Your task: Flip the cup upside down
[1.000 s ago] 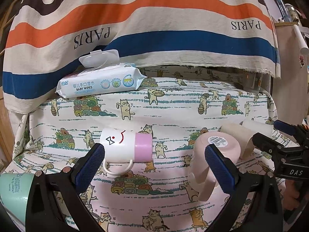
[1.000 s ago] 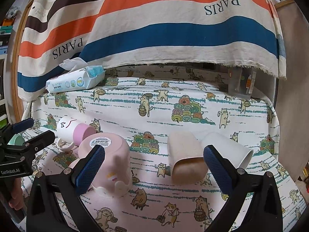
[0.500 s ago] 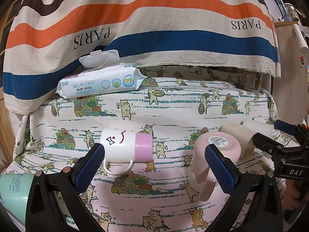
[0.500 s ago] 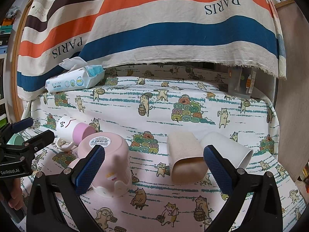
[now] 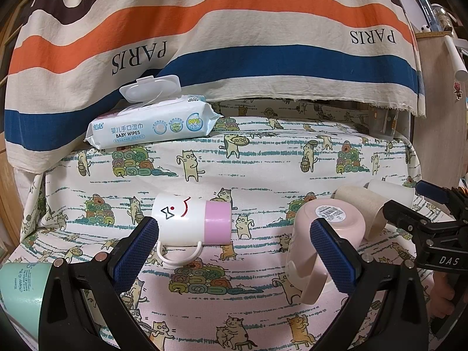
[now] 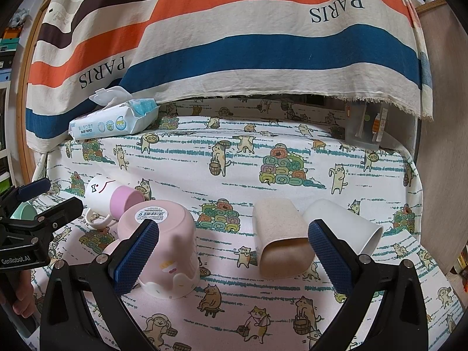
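Cat-print cloth (image 6: 263,152) with five cups. Left gripper (image 5: 234,248) and right gripper (image 6: 234,245), each with fingers spread wide and empty. Pink cup (image 6: 163,242) stands upside down, barcode label on top, between the white-and-pink mug (image 5: 193,222) lying on its side at left and the beige cup (image 6: 280,237) and white cup (image 6: 345,225) lying at right. Mint cup (image 5: 23,289) near left; baby wipes (image 5: 152,125) far left.
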